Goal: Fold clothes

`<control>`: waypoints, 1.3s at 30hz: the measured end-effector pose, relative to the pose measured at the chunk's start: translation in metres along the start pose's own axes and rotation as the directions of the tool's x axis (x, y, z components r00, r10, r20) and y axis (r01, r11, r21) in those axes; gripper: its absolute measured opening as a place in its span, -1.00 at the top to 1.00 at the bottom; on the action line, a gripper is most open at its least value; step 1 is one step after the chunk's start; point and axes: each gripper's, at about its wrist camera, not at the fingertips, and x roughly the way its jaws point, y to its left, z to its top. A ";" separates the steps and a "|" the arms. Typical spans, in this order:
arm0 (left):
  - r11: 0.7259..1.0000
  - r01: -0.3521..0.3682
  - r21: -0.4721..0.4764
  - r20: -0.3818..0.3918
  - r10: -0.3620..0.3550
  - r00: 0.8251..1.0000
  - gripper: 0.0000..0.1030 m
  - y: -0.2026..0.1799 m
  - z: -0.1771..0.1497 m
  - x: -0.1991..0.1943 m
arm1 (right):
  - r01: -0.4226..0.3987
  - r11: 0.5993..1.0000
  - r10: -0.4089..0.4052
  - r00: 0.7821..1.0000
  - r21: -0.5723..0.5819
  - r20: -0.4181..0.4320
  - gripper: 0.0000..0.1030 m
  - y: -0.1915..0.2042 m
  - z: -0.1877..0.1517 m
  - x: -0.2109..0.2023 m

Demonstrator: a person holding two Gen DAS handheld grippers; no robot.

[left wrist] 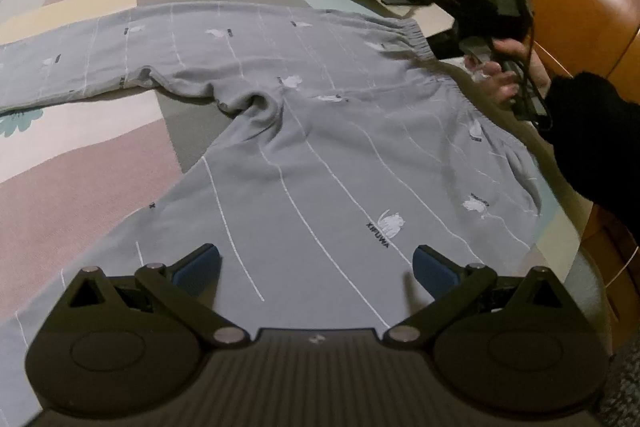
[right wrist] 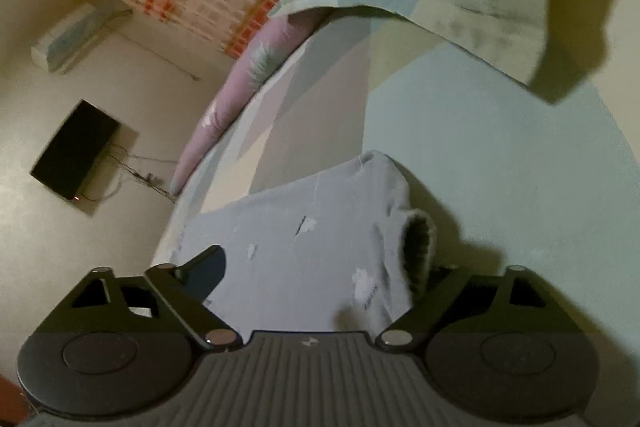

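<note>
The grey striped fleece trousers lie spread on the patchwork bed sheet, legs running away to your left, elastic waistband at your right. Your right claw stands released astride that waistband, nearer to it; your left claw hovers released over one leg.

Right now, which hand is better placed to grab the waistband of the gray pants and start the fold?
Right, probably. The right gripper already sits at the waistband, jaws apart around its edge. The left gripper hangs open over a pant leg, well away from the waistband.
</note>
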 end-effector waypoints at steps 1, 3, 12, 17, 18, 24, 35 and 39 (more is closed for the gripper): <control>1.000 0.000 0.002 0.001 0.000 1.000 -0.98 0.000 0.000 0.000 | 0.008 1.000 -0.008 1.000 0.011 0.008 -0.39 -0.004 0.000 -0.002; 1.000 0.001 0.005 0.002 -0.001 1.000 -0.98 -0.001 0.001 0.000 | 0.029 0.998 -0.030 1.000 0.049 0.005 0.00 -0.013 0.003 -0.003; 1.000 0.001 0.010 -0.001 -0.001 1.000 -0.98 -0.001 0.000 -0.002 | 0.056 0.996 -0.054 0.998 0.076 -0.029 0.51 -0.020 0.013 0.013; 1.000 -0.002 0.016 -0.002 0.002 1.000 -0.98 -0.002 0.000 -0.003 | 0.072 0.993 -0.070 0.997 0.089 -0.027 0.88 -0.027 0.012 0.014; 1.000 -0.003 0.016 -0.002 0.003 1.000 -0.98 -0.001 0.000 -0.002 | 0.086 0.994 -0.085 0.996 0.068 -0.025 0.88 -0.024 0.012 0.014; 1.000 -0.015 0.026 -0.001 0.015 1.000 -0.98 -0.003 0.002 -0.004 | 0.197 0.977 -0.198 0.980 -0.086 -0.003 0.83 0.006 0.008 0.017; 0.997 -0.030 0.070 0.019 0.029 0.999 -0.96 -0.010 0.007 -0.016 | 0.151 0.968 -0.148 0.989 -0.199 0.029 0.83 0.044 0.005 -0.006; 0.996 -0.028 0.089 0.033 0.025 0.999 -0.96 -0.014 0.012 -0.018 | 0.120 0.967 -0.117 0.993 -0.225 0.024 0.83 0.057 0.001 -0.013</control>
